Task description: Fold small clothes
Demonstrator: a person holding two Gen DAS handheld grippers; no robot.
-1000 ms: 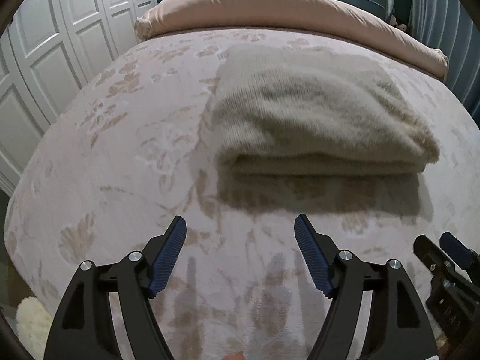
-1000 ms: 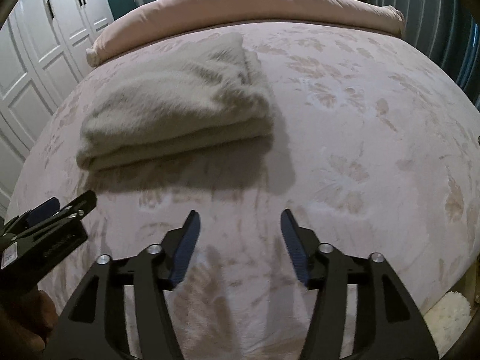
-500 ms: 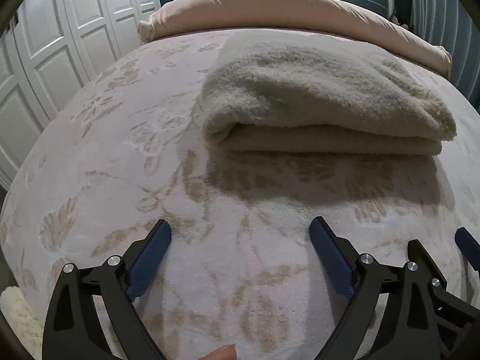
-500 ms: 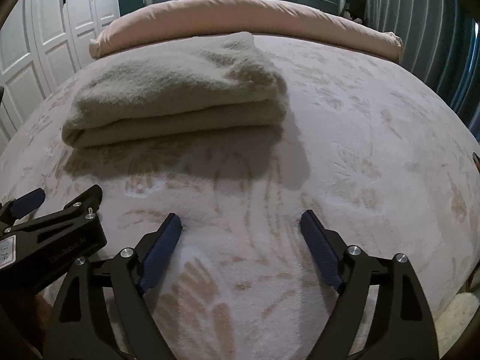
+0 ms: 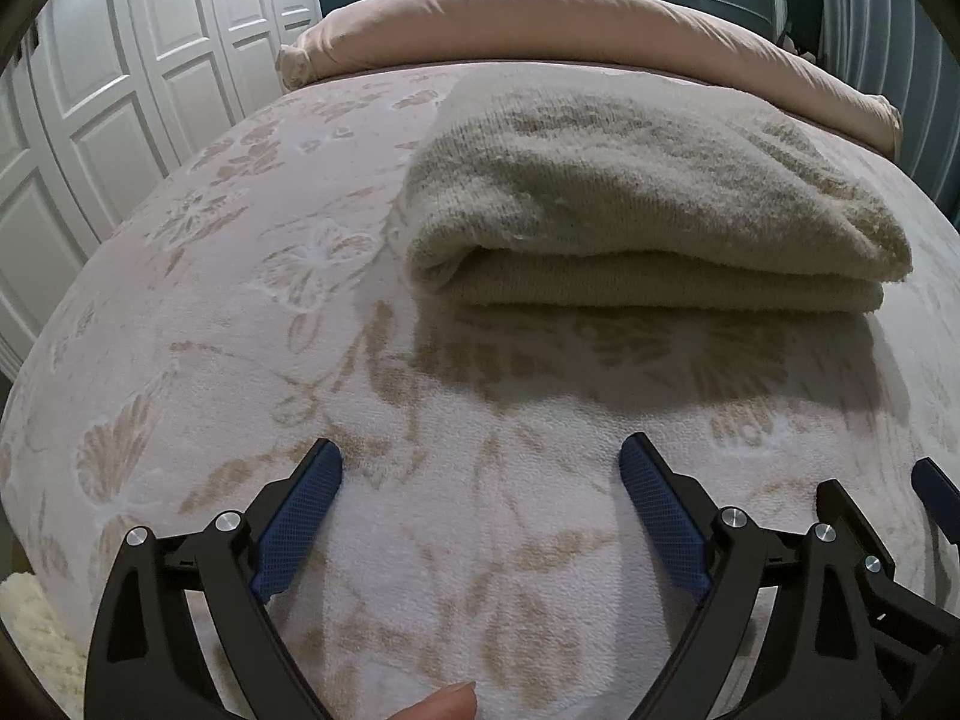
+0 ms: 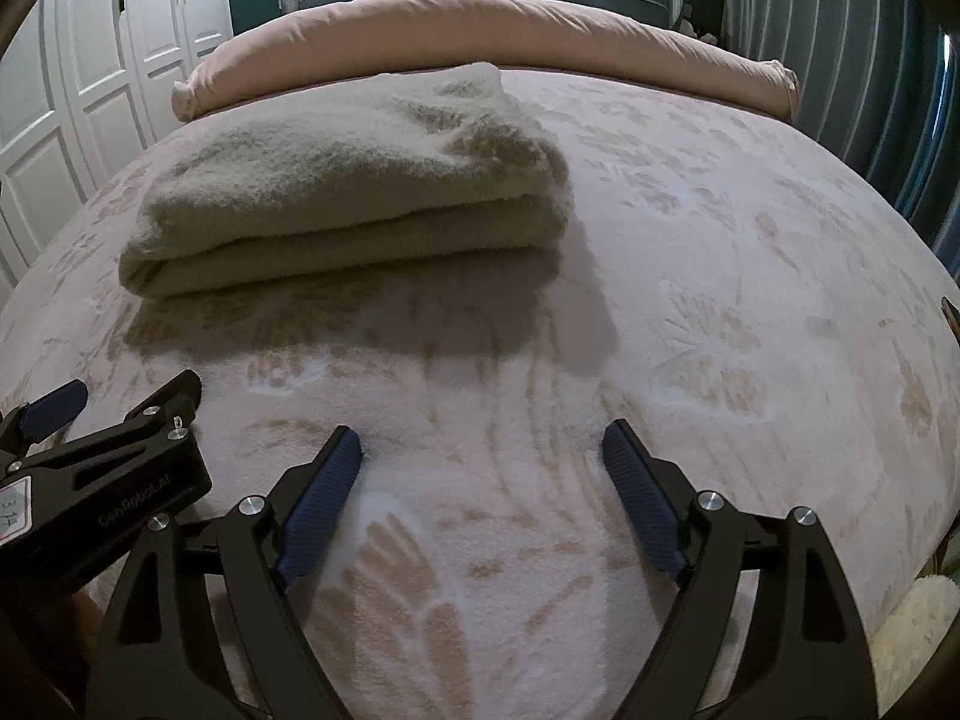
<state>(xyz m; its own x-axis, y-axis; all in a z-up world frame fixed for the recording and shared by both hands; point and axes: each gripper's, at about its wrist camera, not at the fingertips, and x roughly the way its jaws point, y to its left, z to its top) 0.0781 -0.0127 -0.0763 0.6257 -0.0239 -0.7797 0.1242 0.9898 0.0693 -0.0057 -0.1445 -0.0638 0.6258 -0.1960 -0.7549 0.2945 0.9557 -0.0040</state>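
Observation:
A beige fuzzy garment (image 5: 630, 204) lies folded in a thick rectangle on the bed; it also shows in the right wrist view (image 6: 354, 204). My left gripper (image 5: 480, 456) is open and empty, low over the bedspread, a short way in front of the garment's folded edge. My right gripper (image 6: 483, 441) is open and empty too, in front of the garment's right end. The left gripper's body (image 6: 102, 480) shows at the lower left of the right wrist view, and the right gripper's blue tip (image 5: 936, 495) at the right edge of the left wrist view.
The bed is covered by a pale pink bedspread with a tan floral pattern (image 5: 210, 312). A pink rolled duvet (image 5: 570, 18) lies along the head. White wardrobe doors (image 5: 120, 90) stand on the left, a curtain (image 6: 840, 30) on the right.
Both grippers dropped lower toward the bedspread and came nearer the garment's front edge. Both opened wider over the last second. The garment has not moved.

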